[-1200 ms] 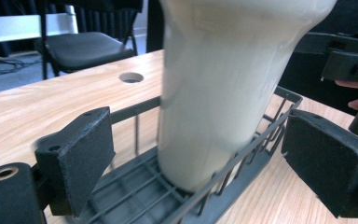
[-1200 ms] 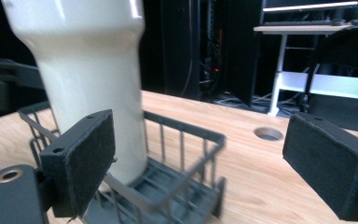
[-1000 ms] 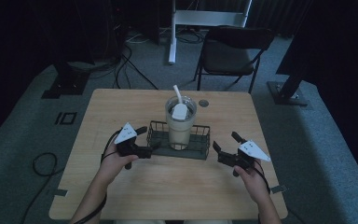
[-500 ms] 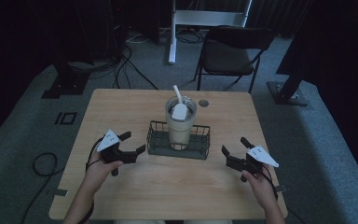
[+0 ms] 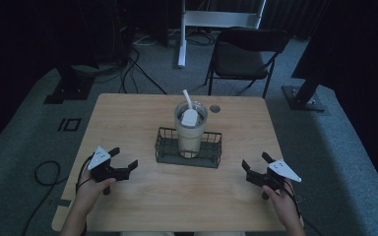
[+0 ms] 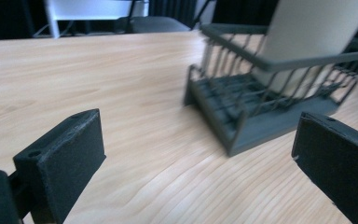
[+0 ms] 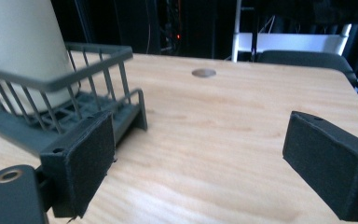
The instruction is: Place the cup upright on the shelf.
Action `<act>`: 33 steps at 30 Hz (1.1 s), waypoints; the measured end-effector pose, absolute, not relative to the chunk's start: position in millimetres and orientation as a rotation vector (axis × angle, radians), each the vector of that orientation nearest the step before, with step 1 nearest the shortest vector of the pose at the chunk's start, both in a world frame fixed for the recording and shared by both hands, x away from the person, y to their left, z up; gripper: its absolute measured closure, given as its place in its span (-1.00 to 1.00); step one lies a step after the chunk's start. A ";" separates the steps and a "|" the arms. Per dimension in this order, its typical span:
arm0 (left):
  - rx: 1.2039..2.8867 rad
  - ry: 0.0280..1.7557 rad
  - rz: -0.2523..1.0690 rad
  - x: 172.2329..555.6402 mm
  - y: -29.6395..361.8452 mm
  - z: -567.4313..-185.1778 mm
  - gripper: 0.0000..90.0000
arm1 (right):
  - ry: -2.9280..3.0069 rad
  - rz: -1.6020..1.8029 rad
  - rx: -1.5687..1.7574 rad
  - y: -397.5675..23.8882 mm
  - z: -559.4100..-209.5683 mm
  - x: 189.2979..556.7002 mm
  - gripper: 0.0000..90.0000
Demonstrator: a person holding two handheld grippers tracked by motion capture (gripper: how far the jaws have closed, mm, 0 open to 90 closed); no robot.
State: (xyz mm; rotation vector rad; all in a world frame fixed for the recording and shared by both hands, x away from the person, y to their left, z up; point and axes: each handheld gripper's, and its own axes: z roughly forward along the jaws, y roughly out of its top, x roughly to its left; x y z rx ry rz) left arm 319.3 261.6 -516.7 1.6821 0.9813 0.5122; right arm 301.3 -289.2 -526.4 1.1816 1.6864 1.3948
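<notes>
1. Labels: no readable writing or brand is showing on the tumbler (image 5: 190, 129), the wire basket (image 5: 188, 149) or either gripper.
2. Tumbler is standing upright inside the dark wire basket at mid-table, a white straw (image 5: 187, 99) sticking up from its lid. In the left gripper view the basket (image 6: 265, 93) is sitting ahead and to the right with the tumbler's pale wall (image 6: 312, 32) rising out of it; in the right gripper view the basket (image 7: 60, 107) and tumbler (image 7: 23, 42) are sitting ahead and to the left.
3. Left gripper (image 5: 123, 162) is hovering near the front-left table edge, jaws spread wide, nothing between them; in its own view (image 6: 196, 158) bare wood is showing between the pads.
4. Right gripper (image 5: 255, 164) is mirroring it at front-right, jaws also wide apart and empty (image 7: 205, 158).
5. Change vs earlier frames: a second ago both grippers were sitting right at the basket's ends; now both are pulled back and outward, well apart from it. Basket and tumbler are staying put.
6. Count: two grippers, one basket, one tumbler, one straw, one round grommet (image 5: 215, 108) in the wooden table (image 5: 128, 118), one black folding chair (image 5: 243, 54) behind.
</notes>
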 end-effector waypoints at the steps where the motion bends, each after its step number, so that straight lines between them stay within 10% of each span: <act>1: 1.680 0.992 0.513 317.7 264.8 -517.7 -0.94 | 1.692 1.390 1.184 -290.1 -527.9 300.2 -0.80; 33: 1.792 1.484 0.559 263.8 333.6 -543.9 -0.94 | 1.782 1.146 1.468 -317.5 -545.6 285.6 -0.80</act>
